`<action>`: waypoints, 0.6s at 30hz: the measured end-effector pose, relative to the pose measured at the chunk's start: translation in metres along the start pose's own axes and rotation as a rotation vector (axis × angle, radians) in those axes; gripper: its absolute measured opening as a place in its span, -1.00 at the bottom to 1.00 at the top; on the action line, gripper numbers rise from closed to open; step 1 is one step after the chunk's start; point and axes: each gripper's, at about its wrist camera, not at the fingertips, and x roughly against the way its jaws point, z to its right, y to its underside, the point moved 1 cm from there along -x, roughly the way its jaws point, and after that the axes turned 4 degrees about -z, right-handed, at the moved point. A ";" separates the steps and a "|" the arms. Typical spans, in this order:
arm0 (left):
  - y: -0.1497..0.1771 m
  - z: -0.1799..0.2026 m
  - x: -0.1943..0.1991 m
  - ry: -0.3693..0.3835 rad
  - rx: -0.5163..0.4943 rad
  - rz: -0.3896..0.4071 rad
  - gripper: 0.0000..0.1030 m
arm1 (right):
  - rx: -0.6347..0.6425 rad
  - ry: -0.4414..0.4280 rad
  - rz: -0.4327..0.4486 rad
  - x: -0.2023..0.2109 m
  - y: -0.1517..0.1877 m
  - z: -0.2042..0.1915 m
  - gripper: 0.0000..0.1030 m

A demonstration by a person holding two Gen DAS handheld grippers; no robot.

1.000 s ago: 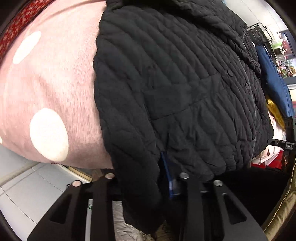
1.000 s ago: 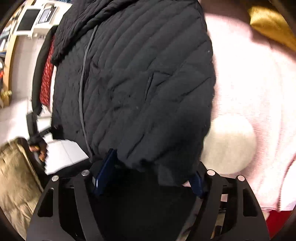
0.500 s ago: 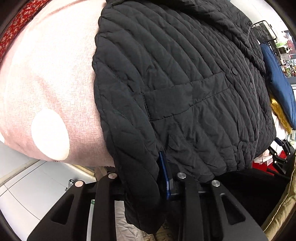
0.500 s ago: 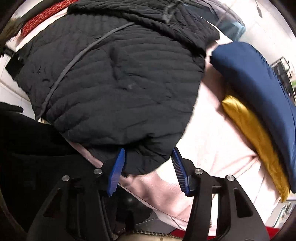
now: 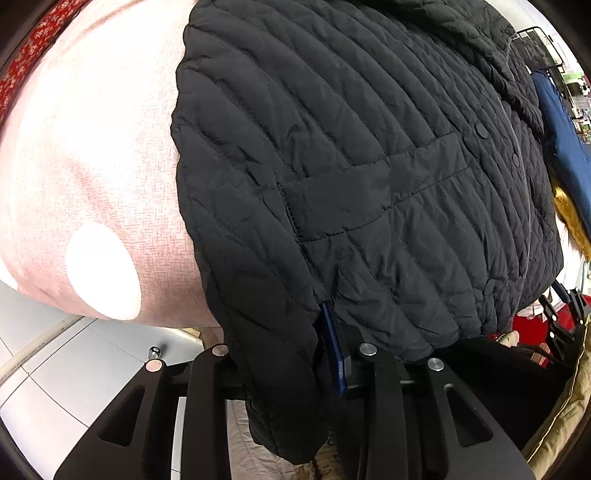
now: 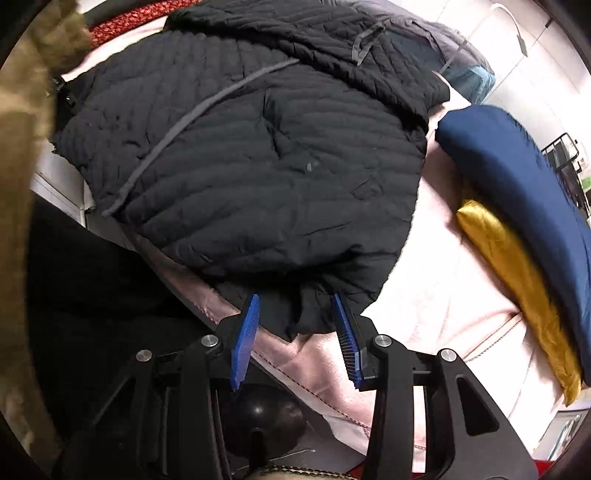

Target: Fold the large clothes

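A black quilted jacket [image 5: 369, 166] lies front up on a pink blanket with white dots [image 5: 92, 166]. My left gripper [image 5: 291, 343] is at its near hem. Its blue pad [image 5: 334, 347] presses the hanging edge of the fabric, and the other pad is hidden behind the cloth. The jaws are easing open slightly. In the right wrist view the jacket [image 6: 258, 166] spreads across the blanket [image 6: 443, 295]. My right gripper [image 6: 295, 321] straddles a bunched corner of the hem. Its jaws are closing, with the fabric between the pads [image 6: 243, 343] but not clamped.
A navy pillow [image 6: 517, 177] lies on a gold cushion [image 6: 517, 288] to the jacket's right. Red patterned cloth [image 6: 140, 18] runs along the far edge. Blurred tan fabric [image 6: 22, 184] fills the left side. Pale floor tiles [image 5: 55, 387] show below the bed's edge.
The right gripper has swung round to the jacket's near corner and narrowed its jaws about the hem. The left gripper has kept its hold on the edge and shifted a little.
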 end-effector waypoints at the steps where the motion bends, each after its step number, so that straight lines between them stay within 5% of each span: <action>1: 0.000 0.001 -0.002 -0.003 -0.002 0.000 -0.41 | 0.001 0.040 -0.025 -0.007 -0.001 -0.002 -0.19; 4: 0.000 0.000 -0.004 -0.006 -0.006 0.000 -0.40 | 0.009 0.085 -0.013 -0.024 -0.015 -0.008 -0.22; 6: 0.000 0.000 -0.004 -0.008 -0.004 -0.001 -0.38 | 0.021 0.170 -0.046 -0.032 -0.018 -0.009 -0.80; 7: 0.000 0.000 -0.006 -0.008 -0.004 -0.001 -0.38 | 0.005 0.183 -0.055 -0.030 -0.010 0.001 -0.85; 9: 0.002 -0.001 -0.004 -0.006 -0.008 0.005 -0.38 | -0.116 0.144 -0.034 -0.015 -0.002 0.023 -0.91; 12: 0.008 -0.006 0.003 0.006 -0.012 0.018 -0.37 | -0.322 -0.034 -0.037 0.010 0.026 0.061 -0.97; 18: 0.016 -0.022 0.009 0.038 0.019 0.041 -0.29 | -0.605 -0.173 -0.210 0.006 0.096 0.111 -0.99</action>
